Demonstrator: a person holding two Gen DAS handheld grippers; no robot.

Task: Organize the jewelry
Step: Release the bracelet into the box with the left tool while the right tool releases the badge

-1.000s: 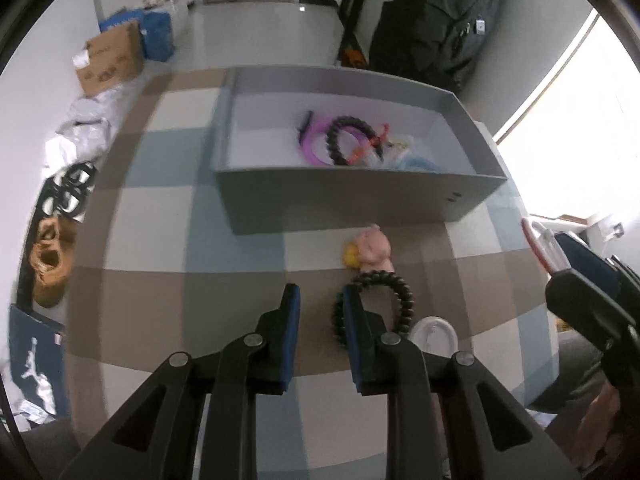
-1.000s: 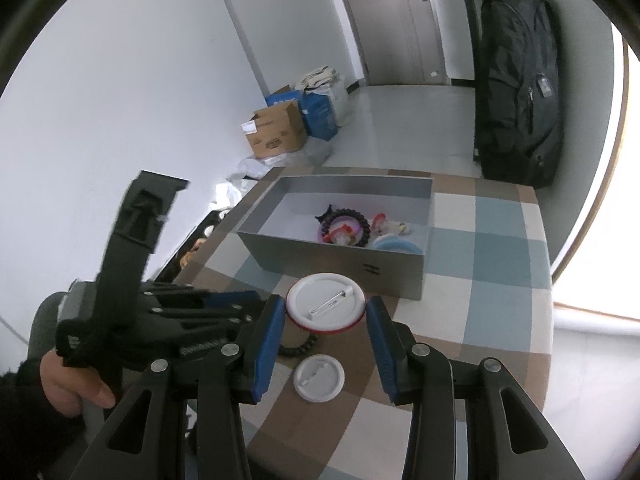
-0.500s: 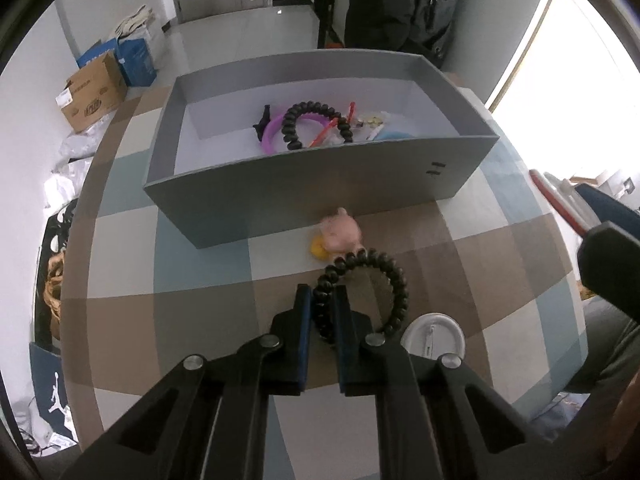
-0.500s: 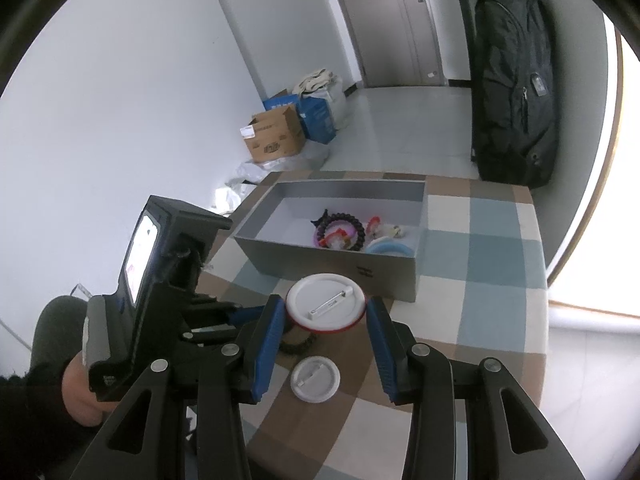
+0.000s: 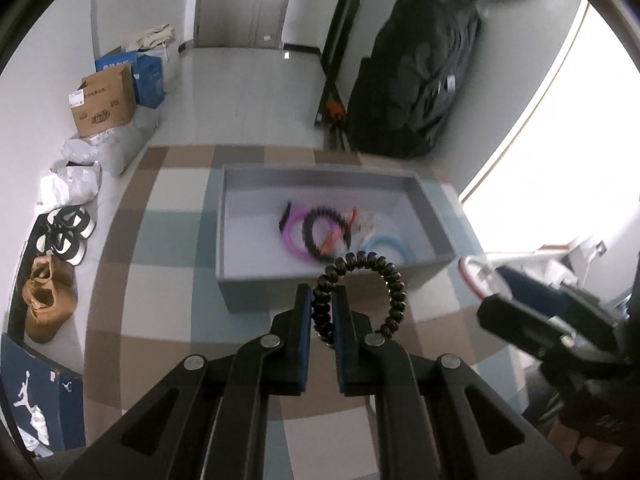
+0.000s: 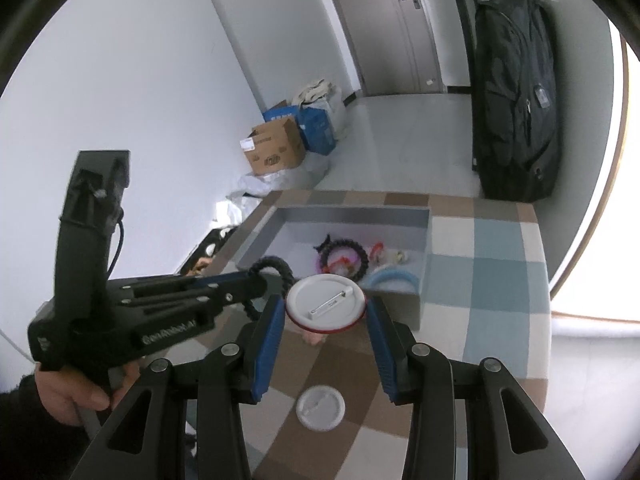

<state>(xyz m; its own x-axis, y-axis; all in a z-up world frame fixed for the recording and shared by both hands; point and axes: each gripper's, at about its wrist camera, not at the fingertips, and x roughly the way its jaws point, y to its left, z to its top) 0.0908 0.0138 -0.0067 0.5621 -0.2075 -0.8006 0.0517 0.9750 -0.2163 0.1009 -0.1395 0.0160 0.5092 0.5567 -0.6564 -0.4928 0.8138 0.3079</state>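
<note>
Checkered table [image 6: 500,280], brown, blue and cream. Left gripper [image 5: 323,312] pinches a black beaded bracelet [image 5: 362,288], raised before the grey box [image 5: 256,280] beyond; box contents blurred. Right gripper [image 6: 326,316] clamps a round pin badge [image 6: 325,305], hiding a pink item; second badge [image 6: 320,408] lies below.
</note>
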